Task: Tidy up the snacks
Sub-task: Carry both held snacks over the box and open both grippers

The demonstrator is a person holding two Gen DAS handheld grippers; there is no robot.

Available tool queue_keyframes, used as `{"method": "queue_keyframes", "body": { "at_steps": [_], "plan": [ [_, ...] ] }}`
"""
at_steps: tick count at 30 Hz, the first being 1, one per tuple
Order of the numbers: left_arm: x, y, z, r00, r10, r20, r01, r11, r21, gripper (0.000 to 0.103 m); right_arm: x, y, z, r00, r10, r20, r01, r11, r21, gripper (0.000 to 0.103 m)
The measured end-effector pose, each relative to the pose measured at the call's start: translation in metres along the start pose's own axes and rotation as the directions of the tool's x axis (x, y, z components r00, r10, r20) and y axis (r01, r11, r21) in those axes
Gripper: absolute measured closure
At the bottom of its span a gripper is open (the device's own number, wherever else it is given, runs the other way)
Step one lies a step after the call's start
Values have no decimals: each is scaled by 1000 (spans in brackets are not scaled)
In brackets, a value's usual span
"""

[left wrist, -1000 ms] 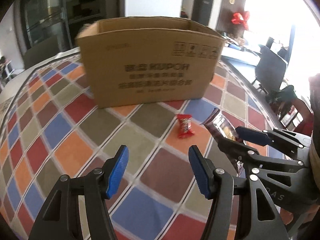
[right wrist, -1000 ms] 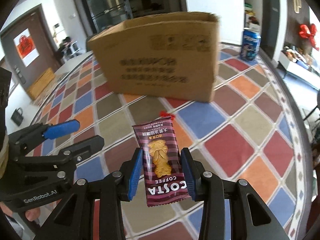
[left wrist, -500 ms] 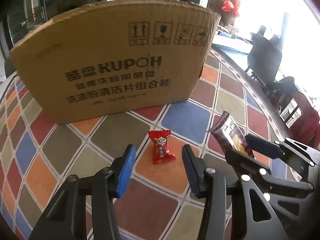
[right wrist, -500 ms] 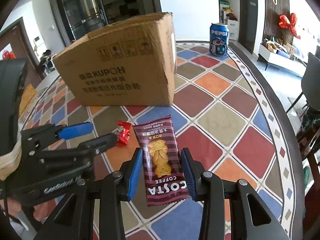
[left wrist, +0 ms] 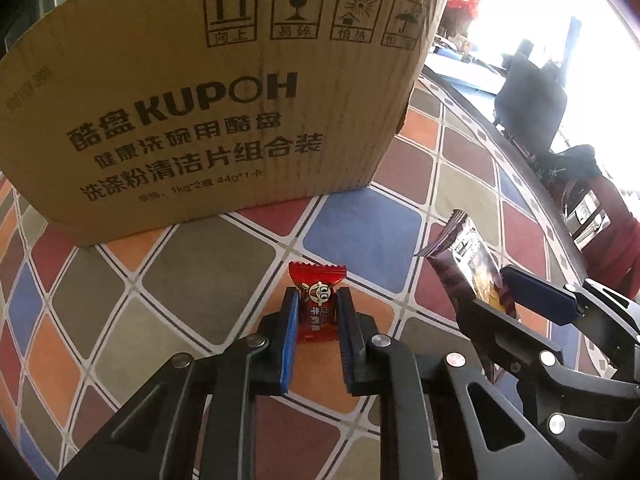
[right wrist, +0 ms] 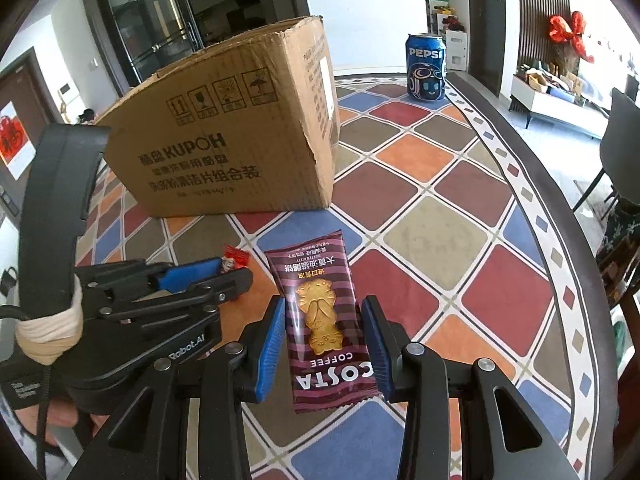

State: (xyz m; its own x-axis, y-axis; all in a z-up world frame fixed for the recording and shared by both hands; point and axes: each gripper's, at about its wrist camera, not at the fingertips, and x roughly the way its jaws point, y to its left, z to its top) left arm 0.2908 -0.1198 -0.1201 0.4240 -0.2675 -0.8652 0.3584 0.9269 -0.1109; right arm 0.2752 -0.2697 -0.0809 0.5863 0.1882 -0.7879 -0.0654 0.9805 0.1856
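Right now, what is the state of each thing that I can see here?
Left tongs: shut on red candy, on the table.
Right tongs: shut on Costa biscuit packet, held up.
Cardboard box: upright, top open.
Pepsi can: upright, beyond the box.

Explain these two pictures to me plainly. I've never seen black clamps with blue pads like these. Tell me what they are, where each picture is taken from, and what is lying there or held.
The clamps are two-finger grippers, one carried in each of a person's hands; there is no robot arm. Each has a wide-angle camera looking forward along its fingers, so one picture comes from each gripper.

In the left wrist view, the left gripper is shut on a small red wrapped candy that sits low over the colourful diamond-patterned tablecloth.

In the right wrist view, the right gripper is shut on a maroon striped Costa Coffee biscuit packet.

Behind both stands a brown cardboard box printed KUPOH. Its inside is not visible. A blue Pepsi can stands farther back.
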Motion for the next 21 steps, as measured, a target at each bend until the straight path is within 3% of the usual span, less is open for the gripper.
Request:
{"method": "queue_keyframes", "body": {
  "at_steps": [8, 21],
  "plan": [
    [-21, 6, -5, 1000, -7, 27, 8, 1000, -22, 85, -3, 2, 2, 1000, 19, 3, -19, 1000, 2, 63],
    [-80, 21, -15, 987, -4, 158, 13, 998, -60, 85, -27, 18, 10, 998, 47, 50, -46, 999, -28, 63]
  ]
}}
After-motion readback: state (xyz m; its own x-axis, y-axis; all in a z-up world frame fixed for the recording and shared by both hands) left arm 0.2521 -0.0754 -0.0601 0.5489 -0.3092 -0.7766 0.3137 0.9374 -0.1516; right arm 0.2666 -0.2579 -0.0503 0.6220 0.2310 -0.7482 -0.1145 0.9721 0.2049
